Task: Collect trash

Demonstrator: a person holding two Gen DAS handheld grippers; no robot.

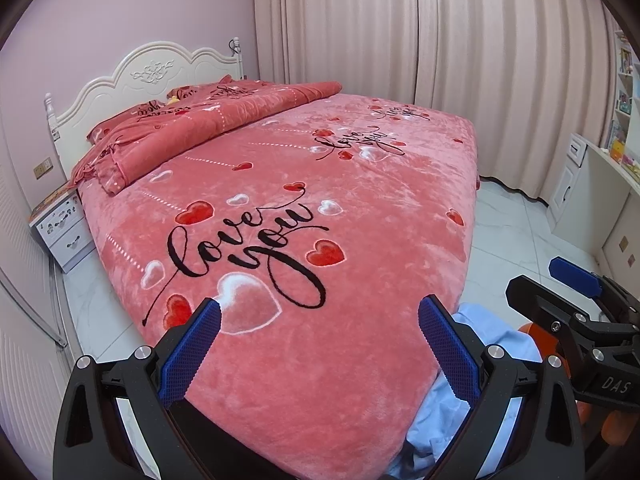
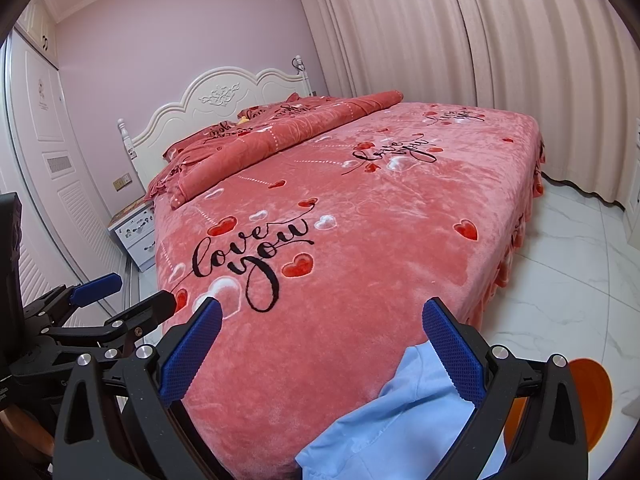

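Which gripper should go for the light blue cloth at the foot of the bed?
Right, probably. The light blue cloth fills the lower middle of the open right gripper's view; for the open left gripper it lies off to one side.

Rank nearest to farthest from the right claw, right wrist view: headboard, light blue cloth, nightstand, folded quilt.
1. Light blue cloth: right below the right claw, at the bed's near corner.
2. Nightstand: left of the bed, midway up.
3. Folded quilt: across the bed's far end.
4. Headboard: against the back wall.
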